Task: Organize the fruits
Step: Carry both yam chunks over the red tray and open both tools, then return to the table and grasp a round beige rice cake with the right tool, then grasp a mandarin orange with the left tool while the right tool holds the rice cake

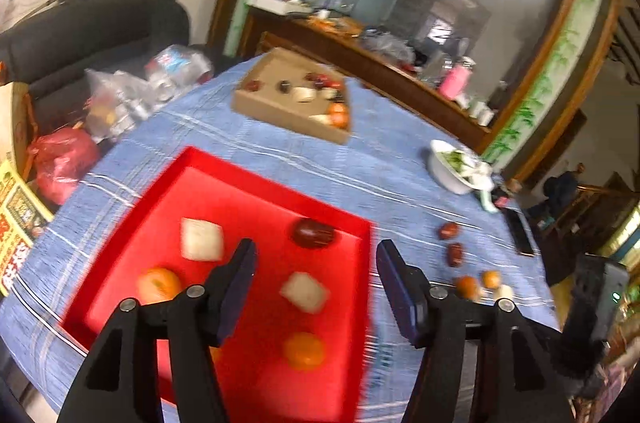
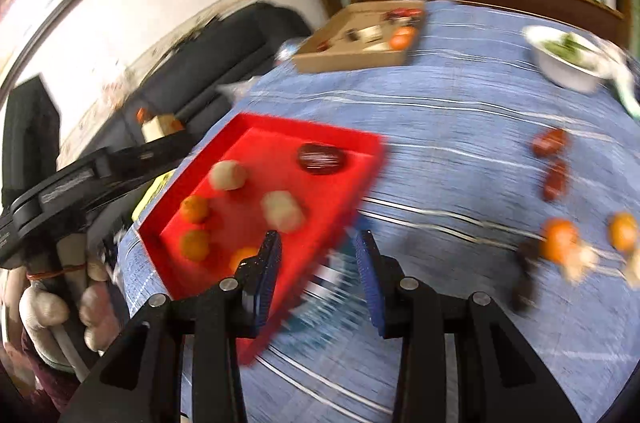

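Observation:
A red tray (image 1: pixel 280 183) on the blue tablecloth holds a dark red date (image 1: pixel 314 233), two white chunks (image 1: pixel 202 239) and oranges (image 1: pixel 304 351). My left gripper (image 1: pixel 316 251) hovers open over the tray's right half with nothing between its fingers. My right gripper (image 2: pixel 318 243) is also open and empty, above the tray's (image 2: pixel 320 129) near right edge. Loose on the cloth to the right lie two red dates (image 2: pixel 550 142), two oranges (image 2: pixel 560 237) and white bits (image 2: pixel 580 263). Both views are motion-blurred.
A cardboard box (image 1: pixel 288 119) with more fruit sits at the table's far side, and a white bowl of greens (image 1: pixel 448 171) at the far right. A gloved hand (image 2: pixel 44 307) holds the left tool's black body (image 2: pixel 80 179). Bags and a dark sofa (image 1: pixel 100 31) stand beyond the left edge.

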{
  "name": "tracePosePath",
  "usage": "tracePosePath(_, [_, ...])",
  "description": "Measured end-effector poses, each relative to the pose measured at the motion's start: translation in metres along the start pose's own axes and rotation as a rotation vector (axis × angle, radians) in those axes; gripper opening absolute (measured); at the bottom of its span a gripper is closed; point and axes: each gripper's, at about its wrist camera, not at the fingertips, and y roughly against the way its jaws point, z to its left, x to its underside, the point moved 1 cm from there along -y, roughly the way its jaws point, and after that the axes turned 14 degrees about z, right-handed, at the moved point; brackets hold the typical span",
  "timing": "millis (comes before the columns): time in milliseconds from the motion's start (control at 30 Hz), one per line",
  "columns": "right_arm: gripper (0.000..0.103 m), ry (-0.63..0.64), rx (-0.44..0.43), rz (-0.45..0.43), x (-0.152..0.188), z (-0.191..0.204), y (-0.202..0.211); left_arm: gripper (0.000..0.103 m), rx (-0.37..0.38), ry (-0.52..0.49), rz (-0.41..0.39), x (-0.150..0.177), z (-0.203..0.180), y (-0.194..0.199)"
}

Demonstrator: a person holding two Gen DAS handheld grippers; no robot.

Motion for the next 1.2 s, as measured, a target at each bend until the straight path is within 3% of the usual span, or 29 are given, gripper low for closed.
tracePosePath(167, [0.037, -0.154, 0.091, -0.086, 0.032, -0.080, 0.057, 0.067, 0.062, -0.052, 0.032, 0.017, -0.047, -0.012])
tracePosePath(300, [0.037, -0.288, 0.176, -0.115, 0.055, -0.145, 0.090, 0.067, 0.066, -0.097, 0.090, 0.028, -0.080, -0.033])
tracePosePath(433, [0.037, -0.353, 0.217, -0.119, 0.062, -0.184, 0.098, 0.067, 0.050, -0.129, 0.134, 0.039, -0.102, -0.048])
tracePosePath(867, [0.037, -0.329, 0.289, -0.071, 0.041, -0.217, 0.048, 0.067, -0.022, -0.232, 0.154, 0.056, -0.138, -0.068])
tracePosePath(1200, [0.033, -0.327, 0.270, -0.119, 0.047, -0.223, 0.055, 0.067, -0.036, -0.319, 0.232, 0.060, -0.175, -0.119])
